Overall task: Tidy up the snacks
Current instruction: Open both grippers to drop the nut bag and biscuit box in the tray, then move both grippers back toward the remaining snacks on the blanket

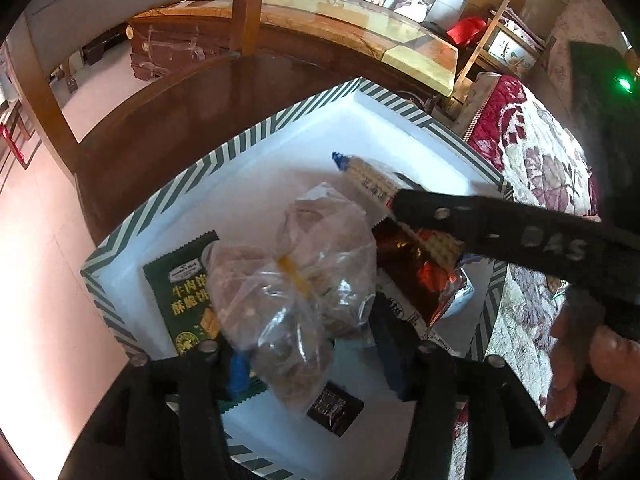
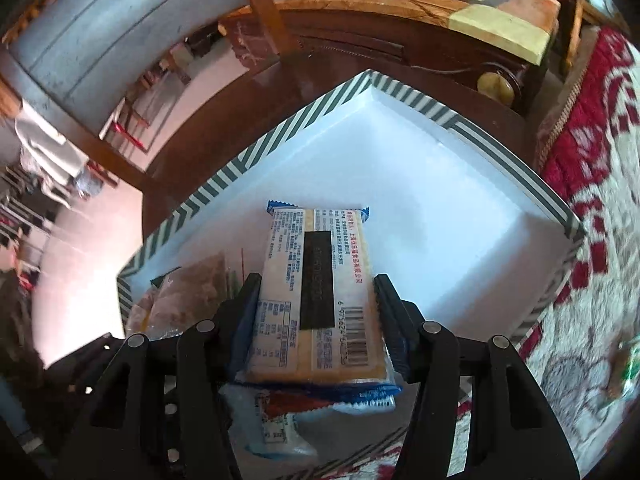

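A white box with a green-striped rim (image 1: 240,140) (image 2: 240,168) holds several snack packets. In the left wrist view a clear bag of snacks (image 1: 296,280) lies on a green packet (image 1: 180,292), between the fingers of my left gripper (image 1: 310,344). Its jaws stand open beside the bag, not pressing it. My right gripper (image 1: 400,192) (image 2: 316,300) is shut on a flat packet of pale crackers (image 1: 372,180) (image 2: 316,272), held tilted over the box. A red-brown foil packet (image 1: 416,276) lies under it.
A dark packet (image 1: 336,404) lies at the box's near end, a blue-and-white packet (image 2: 320,400) under the crackers. A red-and-cream floral cloth (image 1: 540,160) (image 2: 592,200) runs along the right. A wooden chair (image 1: 48,92) and a glass-topped table (image 1: 360,24) stand behind. A hand (image 1: 580,360) holds the right gripper.
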`<action>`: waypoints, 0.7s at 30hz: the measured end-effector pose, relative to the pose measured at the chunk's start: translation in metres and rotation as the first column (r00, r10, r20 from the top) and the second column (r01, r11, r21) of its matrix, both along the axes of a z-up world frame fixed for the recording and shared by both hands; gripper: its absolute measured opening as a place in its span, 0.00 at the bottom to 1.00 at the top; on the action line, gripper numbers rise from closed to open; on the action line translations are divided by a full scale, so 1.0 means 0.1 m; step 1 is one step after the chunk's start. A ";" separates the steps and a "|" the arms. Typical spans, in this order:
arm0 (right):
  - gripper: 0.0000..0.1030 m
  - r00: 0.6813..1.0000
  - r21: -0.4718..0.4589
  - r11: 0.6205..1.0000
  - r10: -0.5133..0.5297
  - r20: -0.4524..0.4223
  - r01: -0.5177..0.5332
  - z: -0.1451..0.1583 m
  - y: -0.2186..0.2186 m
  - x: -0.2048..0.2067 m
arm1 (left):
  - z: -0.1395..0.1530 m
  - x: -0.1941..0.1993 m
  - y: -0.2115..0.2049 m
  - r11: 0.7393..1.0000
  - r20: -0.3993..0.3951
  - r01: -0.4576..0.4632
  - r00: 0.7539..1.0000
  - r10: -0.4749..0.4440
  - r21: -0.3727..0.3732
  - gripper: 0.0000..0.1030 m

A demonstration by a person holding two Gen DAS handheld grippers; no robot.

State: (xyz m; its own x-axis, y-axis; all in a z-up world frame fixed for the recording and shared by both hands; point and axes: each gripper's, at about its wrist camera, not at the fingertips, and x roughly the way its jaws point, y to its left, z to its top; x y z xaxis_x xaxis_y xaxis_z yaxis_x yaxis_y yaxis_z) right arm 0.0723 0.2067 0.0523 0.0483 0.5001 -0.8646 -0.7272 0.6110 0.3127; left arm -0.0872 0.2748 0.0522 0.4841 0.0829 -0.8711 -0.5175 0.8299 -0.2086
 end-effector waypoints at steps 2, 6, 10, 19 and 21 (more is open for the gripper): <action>0.54 1.000 0.013 1.000 -0.014 0.009 0.014 0.05 -0.08 -0.01 | 0.02 -0.01 -0.02 1.000 -0.003 -0.006 1.000 0.006 0.016 0.62; 0.55 0.999 0.050 0.998 -0.038 0.013 0.037 0.16 -0.28 -0.05 | 0.08 -0.06 -0.04 0.999 0.002 -0.023 1.000 0.023 0.039 0.75; 0.55 0.999 0.059 0.997 -0.045 0.017 0.043 0.20 -0.47 -0.13 | 0.12 -0.09 -0.06 0.999 0.003 -0.028 1.000 0.027 0.040 0.79; 0.55 0.996 0.085 0.993 -0.090 0.019 0.088 0.23 -0.93 -0.27 | 0.26 -0.05 -0.32 0.997 0.022 0.015 1.000 -0.016 0.075 0.81; 0.55 0.994 0.085 0.991 -0.105 0.031 0.102 0.24 -1.04 -0.29 | 0.29 -0.02 -0.41 0.995 0.023 0.033 0.999 -0.035 0.092 0.81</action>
